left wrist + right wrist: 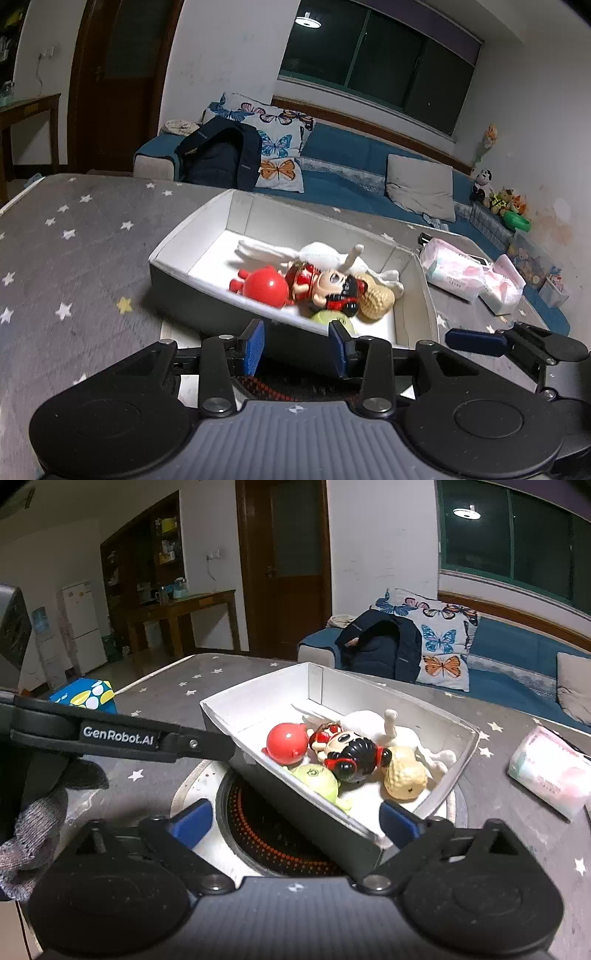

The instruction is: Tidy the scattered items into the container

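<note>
A white-lined box with dark outer walls [192, 254] [258, 701] sits on the grey star-patterned table. It holds a red round toy [266, 287] [287, 743], a red-and-black doll [332, 286] [351, 751], a green toy [328, 318] [317, 777], a yellow knitted toy [376, 297] [404, 773] and a white plush [317, 253] [373, 720]. My left gripper [297, 347] is open and empty at the box's near wall. My right gripper [295, 823] is open, its fingers either side of the box's near corner. The right gripper's finger [476, 338] shows in the left view.
A round black-and-orange disc [266, 830] lies under the box's near corner. Pink tissue packs [454, 271] [550, 770] lie on the table to the right. A blue sofa with butterfly pillows and a dark backpack [221, 155] stands behind. A blue spotted box [86, 694] is far left.
</note>
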{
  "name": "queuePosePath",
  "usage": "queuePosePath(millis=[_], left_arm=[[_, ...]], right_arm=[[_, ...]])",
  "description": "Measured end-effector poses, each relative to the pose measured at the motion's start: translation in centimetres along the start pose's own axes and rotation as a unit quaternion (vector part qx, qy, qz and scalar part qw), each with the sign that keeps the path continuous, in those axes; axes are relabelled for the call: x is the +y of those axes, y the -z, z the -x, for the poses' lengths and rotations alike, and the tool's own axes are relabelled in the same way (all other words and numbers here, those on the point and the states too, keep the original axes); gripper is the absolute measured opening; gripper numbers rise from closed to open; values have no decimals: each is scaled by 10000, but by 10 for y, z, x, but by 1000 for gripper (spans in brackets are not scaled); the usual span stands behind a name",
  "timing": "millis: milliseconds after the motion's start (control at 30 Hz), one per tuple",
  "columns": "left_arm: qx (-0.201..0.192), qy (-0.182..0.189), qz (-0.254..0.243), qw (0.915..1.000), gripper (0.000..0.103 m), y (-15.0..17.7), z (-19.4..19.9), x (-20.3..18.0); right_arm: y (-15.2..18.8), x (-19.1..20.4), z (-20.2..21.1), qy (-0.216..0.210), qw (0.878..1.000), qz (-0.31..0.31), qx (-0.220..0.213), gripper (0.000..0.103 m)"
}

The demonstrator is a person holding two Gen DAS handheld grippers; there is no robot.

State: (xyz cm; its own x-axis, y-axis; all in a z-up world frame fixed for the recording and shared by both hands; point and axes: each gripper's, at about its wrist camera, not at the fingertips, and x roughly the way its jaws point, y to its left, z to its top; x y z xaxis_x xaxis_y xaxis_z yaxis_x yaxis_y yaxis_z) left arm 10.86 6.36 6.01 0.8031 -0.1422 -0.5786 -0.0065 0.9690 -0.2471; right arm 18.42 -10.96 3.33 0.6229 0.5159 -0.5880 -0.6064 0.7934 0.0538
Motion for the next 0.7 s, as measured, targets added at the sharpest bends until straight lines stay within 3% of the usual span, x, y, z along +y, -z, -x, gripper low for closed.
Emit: queuePosePath(millis=[700], left_arm=[[176, -482, -210, 9985, 41, 36, 15, 0]], right_arm=[[33, 22, 16, 424, 9990, -121, -37, 103]])
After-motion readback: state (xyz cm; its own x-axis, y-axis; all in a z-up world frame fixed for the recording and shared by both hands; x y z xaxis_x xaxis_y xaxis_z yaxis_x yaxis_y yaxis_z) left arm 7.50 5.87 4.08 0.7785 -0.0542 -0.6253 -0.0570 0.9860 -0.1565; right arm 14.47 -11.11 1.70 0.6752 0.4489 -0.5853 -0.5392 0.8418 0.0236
